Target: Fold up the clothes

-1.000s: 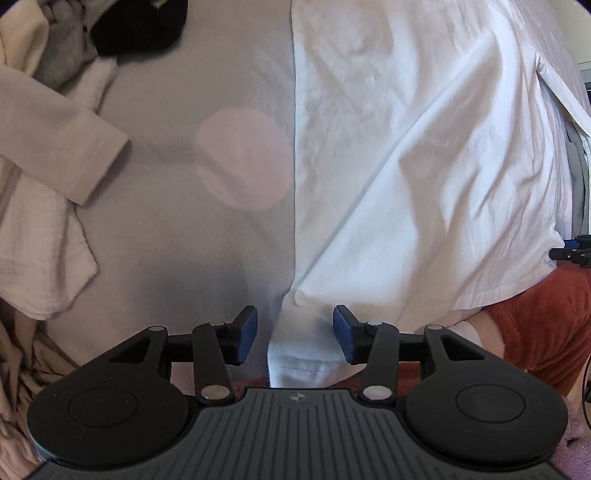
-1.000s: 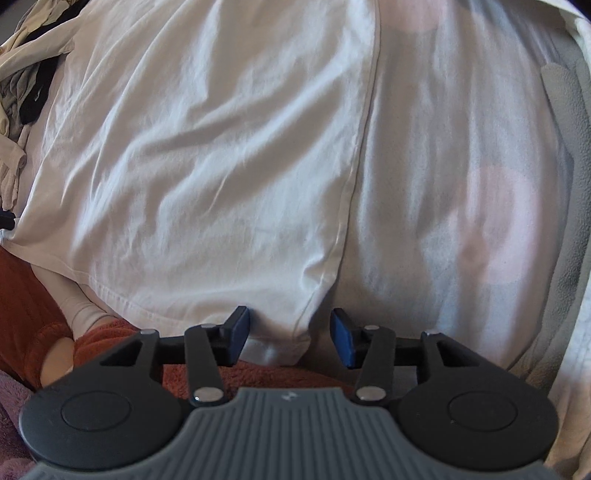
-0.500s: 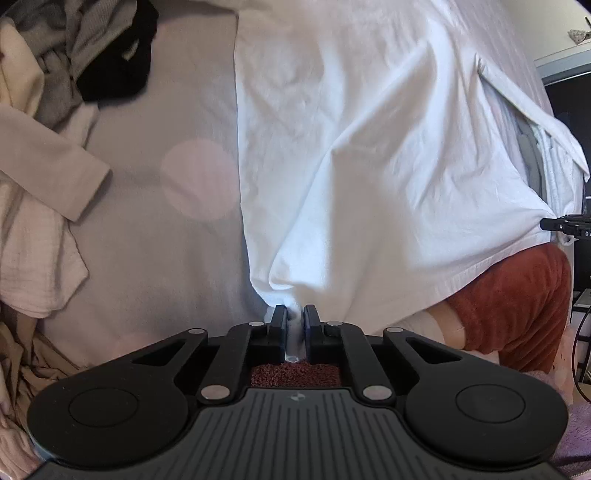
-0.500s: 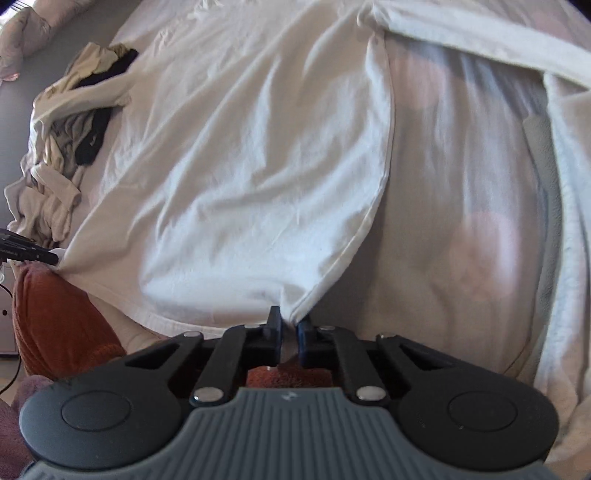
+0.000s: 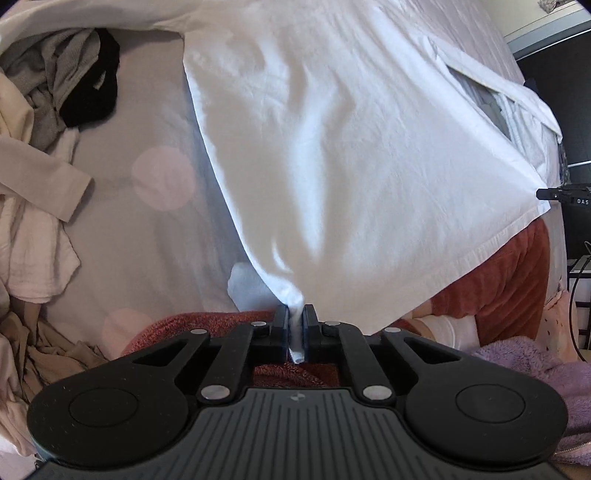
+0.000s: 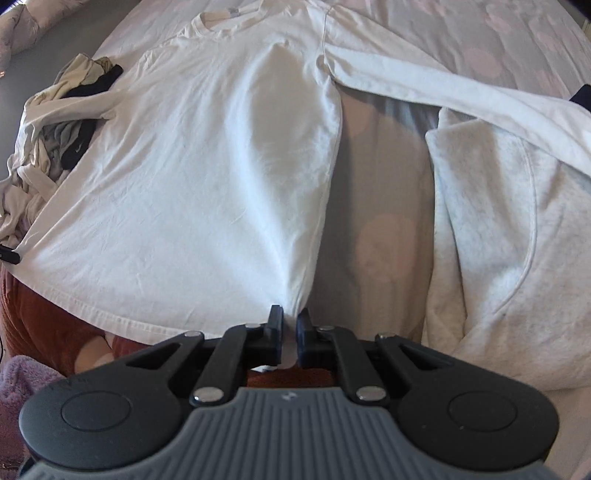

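Observation:
A white long-sleeved shirt (image 5: 351, 147) lies spread on a grey bedsheet with pale pink dots (image 5: 147, 221). My left gripper (image 5: 294, 314) is shut on the shirt's bottom left hem corner and holds it raised off the bed. My right gripper (image 6: 290, 317) is shut on the bottom right hem corner of the shirt (image 6: 221, 166), also lifted. The hem hangs stretched between the two grippers. The collar (image 6: 225, 20) lies at the far end, and one sleeve (image 6: 461, 96) runs out to the right. The right gripper's tip (image 5: 554, 194) shows in the left wrist view.
A pile of beige, grey and black clothes (image 5: 48, 110) lies left of the shirt. A light grey sweatshirt (image 6: 498, 240) lies to its right, under the sleeve. A rust-red blanket (image 5: 498, 280) and a purple fleece (image 5: 535, 369) are at the bed's near edge.
Both grippers closed on the shirt's bottom hem corners and rose, lifting the hem off the bed. More of the shirt and bed has come into view.

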Available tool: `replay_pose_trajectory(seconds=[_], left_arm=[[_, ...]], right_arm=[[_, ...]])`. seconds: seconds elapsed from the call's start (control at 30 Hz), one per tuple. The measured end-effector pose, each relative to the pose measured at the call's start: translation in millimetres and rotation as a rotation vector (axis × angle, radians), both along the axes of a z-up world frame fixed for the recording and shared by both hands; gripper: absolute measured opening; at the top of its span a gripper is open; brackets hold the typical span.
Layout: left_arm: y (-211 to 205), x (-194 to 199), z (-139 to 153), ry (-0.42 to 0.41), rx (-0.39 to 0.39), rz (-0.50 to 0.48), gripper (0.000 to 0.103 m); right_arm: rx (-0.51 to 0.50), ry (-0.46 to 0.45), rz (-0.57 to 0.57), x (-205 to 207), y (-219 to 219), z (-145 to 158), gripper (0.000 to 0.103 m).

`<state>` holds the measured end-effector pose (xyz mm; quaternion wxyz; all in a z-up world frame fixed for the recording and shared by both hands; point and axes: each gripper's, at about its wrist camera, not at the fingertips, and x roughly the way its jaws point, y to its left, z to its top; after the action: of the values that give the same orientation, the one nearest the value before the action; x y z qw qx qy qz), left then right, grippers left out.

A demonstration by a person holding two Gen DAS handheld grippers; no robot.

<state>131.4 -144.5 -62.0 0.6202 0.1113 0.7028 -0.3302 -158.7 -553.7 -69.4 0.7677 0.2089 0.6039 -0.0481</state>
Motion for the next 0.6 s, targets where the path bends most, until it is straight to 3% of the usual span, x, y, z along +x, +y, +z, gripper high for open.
replay_pose_trajectory(seconds=[0.3,0.4,0.5,0.53,0.6], left_arm=[[-4.0,13.8,-34.5,0.036,0.063,0.063,0.008],[-5.8,17.3,-46.1,0.073,0.064,0.076,0.009],[-3.5,20.7,-46.9,0.081,0.053,0.09,0.019],[-2.4,21.9,-45.9,0.079,0.049,0.093,0.023],[1.2,25.2,-42.6,0.076,0.032,0.103,0.029]], right_arm=[[0.001,0.054,0.024,14.5,7.4,-44.3,0.01],[-0.007,0.064,0.035,17.8,6.8,-49.7,0.016],[-0.024,0.07,0.041,19.5,5.2,-47.5,0.025],[-0.033,0.069,0.043,19.8,4.6,-45.5,0.033],[-0.05,0.057,0.038,19.7,1.6,-38.9,0.036]])
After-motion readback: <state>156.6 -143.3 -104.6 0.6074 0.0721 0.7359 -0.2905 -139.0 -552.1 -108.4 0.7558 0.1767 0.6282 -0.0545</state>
